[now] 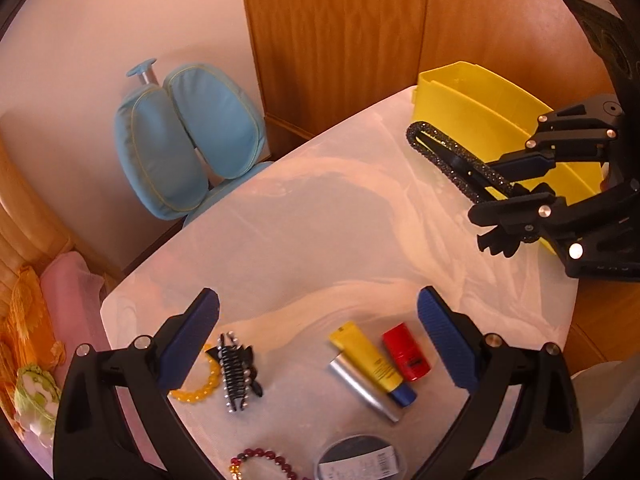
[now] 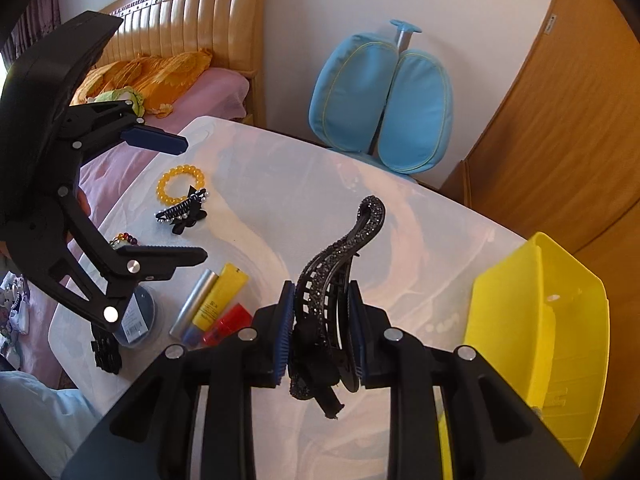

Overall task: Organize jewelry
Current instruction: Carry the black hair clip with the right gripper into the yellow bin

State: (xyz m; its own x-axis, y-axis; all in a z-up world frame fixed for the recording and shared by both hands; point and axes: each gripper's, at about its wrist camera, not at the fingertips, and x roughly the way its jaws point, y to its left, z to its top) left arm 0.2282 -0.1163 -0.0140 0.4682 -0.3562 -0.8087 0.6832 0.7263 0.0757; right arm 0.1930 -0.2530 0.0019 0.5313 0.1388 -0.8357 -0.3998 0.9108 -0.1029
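the right gripper (image 2: 320, 332) holds the rhinestone hair clip (image 2: 340, 264) between narrow fingers, above the bench (image 2: 280, 184) and just beside the yellow bin (image 2: 560, 320). the left gripper (image 1: 318, 336) hangs with fingers wide and empty. carry the clip over the bin rim before releasing. its long axis runs forward along the fingers, curled tip away from the camera.

A white table (image 1: 320, 220) fills the middle. At its 11 o'clock stands a blue chair (image 1: 188, 136) against a pale wall (image 1: 100, 40); wooden doors (image 1: 340, 40) at 12, a bed (image 2: 172, 76) at 9.
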